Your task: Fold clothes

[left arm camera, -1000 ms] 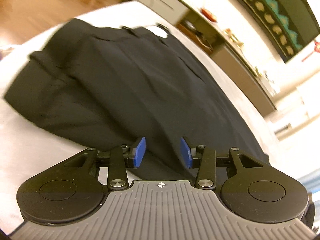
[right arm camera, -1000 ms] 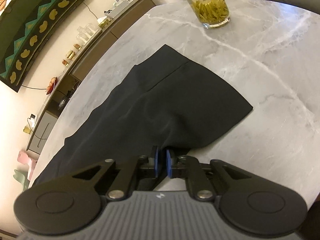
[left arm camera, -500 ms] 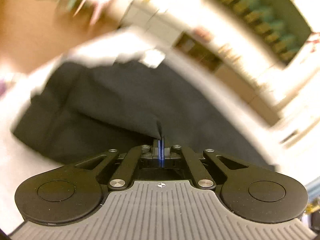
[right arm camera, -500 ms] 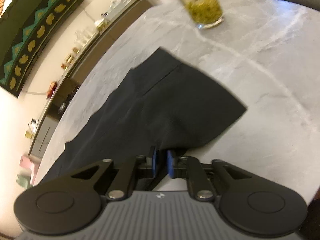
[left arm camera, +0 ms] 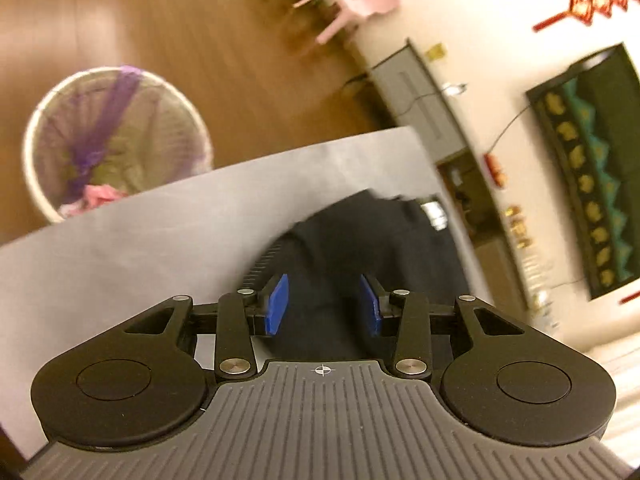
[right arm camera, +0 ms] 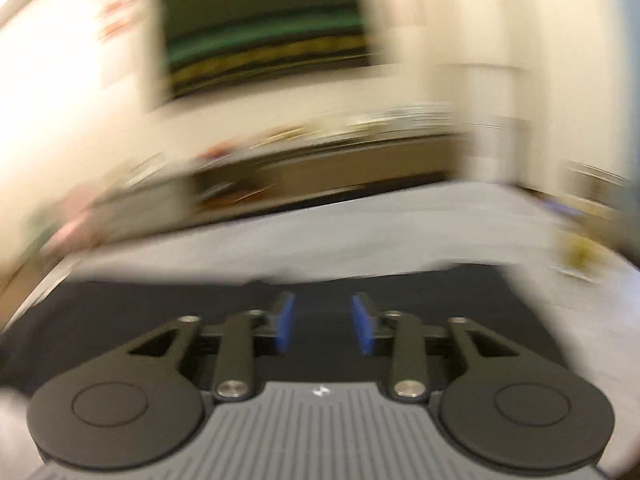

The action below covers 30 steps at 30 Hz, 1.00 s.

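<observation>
Wire basket [left arm camera: 116,140] on the floor far left of the left gripper [left arm camera: 323,305], its blue pads spread apart over black trousers [left arm camera: 384,256] on the grey table [left arm camera: 132,248], right gripper [right arm camera: 325,323] likewise agape above the same dark cloth, view blurred

Each gripper, left [left arm camera: 323,305] and right [right arm camera: 324,323], is built of black linkage arms fastened with silver screws, blue pads [left arm camera: 277,305], and a ribbed grey housing marked by a small white emblem.
</observation>
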Tool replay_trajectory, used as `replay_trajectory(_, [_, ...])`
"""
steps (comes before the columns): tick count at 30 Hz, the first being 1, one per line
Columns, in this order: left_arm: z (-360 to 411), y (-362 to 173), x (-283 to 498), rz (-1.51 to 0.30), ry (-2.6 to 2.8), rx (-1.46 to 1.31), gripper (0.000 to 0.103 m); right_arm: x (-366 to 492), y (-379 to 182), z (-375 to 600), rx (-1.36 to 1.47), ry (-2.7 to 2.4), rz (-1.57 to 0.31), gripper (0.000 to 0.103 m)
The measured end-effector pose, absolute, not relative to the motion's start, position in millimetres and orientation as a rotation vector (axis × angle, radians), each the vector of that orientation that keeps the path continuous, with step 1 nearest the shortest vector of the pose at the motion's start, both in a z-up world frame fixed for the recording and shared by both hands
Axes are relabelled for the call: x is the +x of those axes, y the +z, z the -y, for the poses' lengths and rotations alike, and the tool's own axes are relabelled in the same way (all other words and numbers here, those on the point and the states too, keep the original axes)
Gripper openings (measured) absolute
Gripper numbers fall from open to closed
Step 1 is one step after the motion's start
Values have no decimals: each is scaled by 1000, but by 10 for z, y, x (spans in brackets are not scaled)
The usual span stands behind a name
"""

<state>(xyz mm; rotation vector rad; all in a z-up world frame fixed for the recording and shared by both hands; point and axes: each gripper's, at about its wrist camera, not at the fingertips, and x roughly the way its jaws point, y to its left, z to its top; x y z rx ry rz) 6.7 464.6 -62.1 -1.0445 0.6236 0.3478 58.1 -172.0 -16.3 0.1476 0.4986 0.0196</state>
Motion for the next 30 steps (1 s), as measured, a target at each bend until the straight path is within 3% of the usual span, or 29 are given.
replay_trajectory(5, [-4704,-717,60,-635,328,-1046,35,969,-176,-145,-130,583,-530,49])
replay_trajectory(7, [-4743,-721,-2,-618,327,-1041,35,1161,-202,-909,-247,707,-501,60])
replay_trajectory(12, [-4872,-756,-129,-577,301,-1060,34,1716,-437,-2517,-497,873,-515,62])
replay_trajectory(15, [-4917,-811,-121,-589,272,-1070,33,1934,-613,-2931,-555,917,-568,62])
replay_trajectory(17, [-4936,-828,-121,-588,249,-1077,33,2075,-621,-2979,-528,925,-597,57])
replay_trajectory(18, [-4944,-830,-128,-584,239,-1079,33,2145,-626,-3003,-515,929,-612,35])
replay_trajectory(19, [-4951,-831,-136,-579,229,-1080,33,2216,-630,-3028,-501,932,-626,2])
replay_trajectory(24, [-4963,-819,-121,-555,175,-1095,35,2567,-638,-3128,-421,947,-698,2])
replay_trajectory(30, [-4710,-764,410,-587,13,-1030,46,2864,-438,-2553,-6,931,-831,2])
